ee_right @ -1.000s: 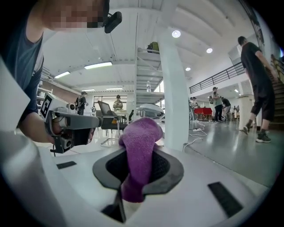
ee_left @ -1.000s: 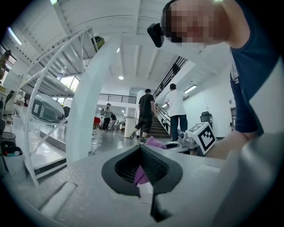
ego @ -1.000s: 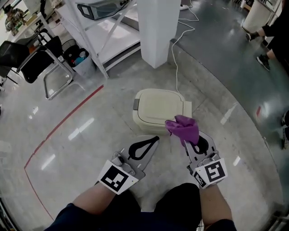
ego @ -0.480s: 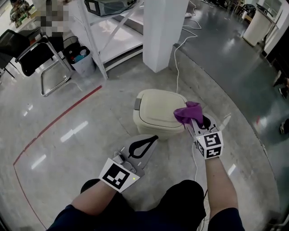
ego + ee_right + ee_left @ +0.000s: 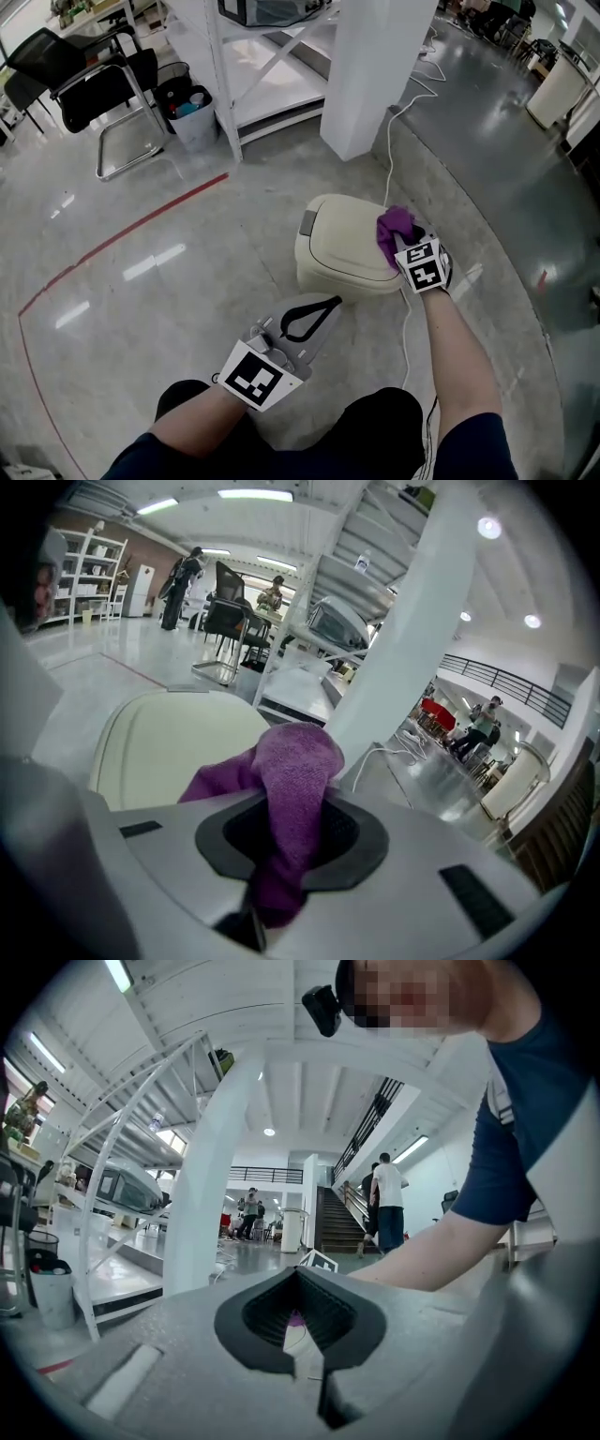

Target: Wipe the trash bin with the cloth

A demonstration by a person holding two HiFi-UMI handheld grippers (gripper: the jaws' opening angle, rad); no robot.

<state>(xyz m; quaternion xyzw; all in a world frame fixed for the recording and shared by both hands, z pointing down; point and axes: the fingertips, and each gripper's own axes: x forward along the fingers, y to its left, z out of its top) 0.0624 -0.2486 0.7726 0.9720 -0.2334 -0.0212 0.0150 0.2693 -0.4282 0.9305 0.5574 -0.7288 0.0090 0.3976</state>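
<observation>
A cream trash bin (image 5: 342, 242) with a closed lid stands on the grey floor. My right gripper (image 5: 398, 239) is shut on a purple cloth (image 5: 394, 227), and the cloth rests against the right side of the lid. In the right gripper view the cloth (image 5: 292, 789) bulges out between the jaws of my right gripper (image 5: 281, 855), with the pale lid (image 5: 159, 742) just beyond. My left gripper (image 5: 325, 305) hovers shut and empty in front of the bin, short of its near wall. The left gripper view looks along that shut left gripper (image 5: 298, 1283) toward the right forearm.
A white pillar (image 5: 375, 66) and a white shelf rack (image 5: 272, 56) stand behind the bin. A white cable (image 5: 389, 141) runs past the bin's right side. A black chair (image 5: 84, 75), a small filled basket (image 5: 192, 112) and a red floor line (image 5: 122, 239) lie to the left.
My right gripper has carried the cloth forward from in front of the bin onto the right side of its lid. The left gripper has kept its place before the bin.
</observation>
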